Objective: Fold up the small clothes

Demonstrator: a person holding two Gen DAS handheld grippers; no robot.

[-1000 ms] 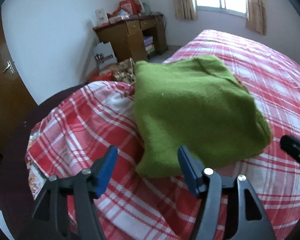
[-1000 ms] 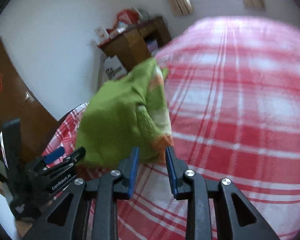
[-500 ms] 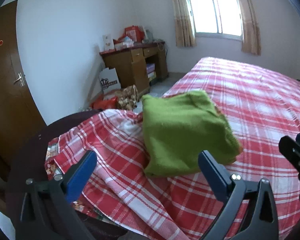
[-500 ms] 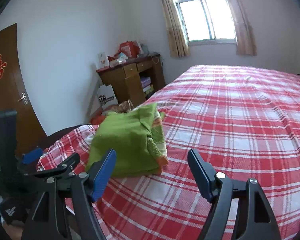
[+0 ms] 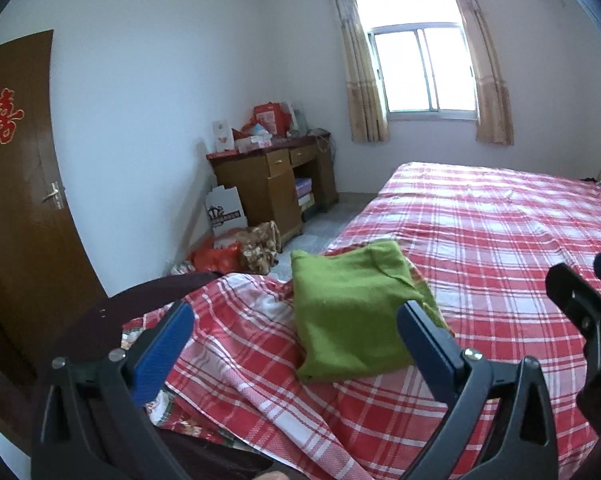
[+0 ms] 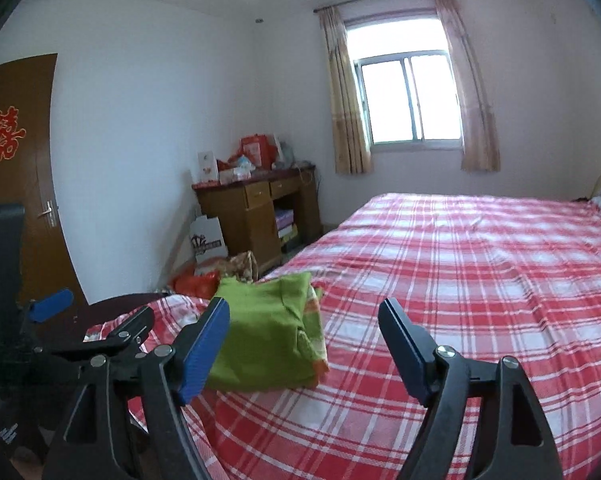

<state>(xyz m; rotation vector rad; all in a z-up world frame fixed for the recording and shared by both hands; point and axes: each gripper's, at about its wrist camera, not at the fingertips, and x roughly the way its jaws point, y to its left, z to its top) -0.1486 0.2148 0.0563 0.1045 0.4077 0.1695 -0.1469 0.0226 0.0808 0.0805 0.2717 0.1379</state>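
Note:
A folded green garment [image 5: 352,320] [image 6: 260,332] lies flat on the near left corner of the red plaid bed [image 5: 500,240] [image 6: 460,280]. Its orange striped edge shows on the right side in the right wrist view. My left gripper [image 5: 294,312] hovers above and short of it, wide open, with nothing touching the blue pads. My right gripper [image 6: 303,306] is also raised clear of the garment. Its jaws are opening and nothing is between them. Each gripper shows at the edge of the other's view.
A wooden desk [image 5: 276,188] piled with boxes stands against the far wall, under the window side. Bags and a white box [image 5: 236,252] sit on the floor beside it. A brown door [image 5: 20,200] is at the left. A dark curved bed end [image 5: 140,300] lies below the left gripper.
Both grippers have opened and let go of the green garment, then pulled back and up. The garment now lies folded on the bed, farther from both cameras.

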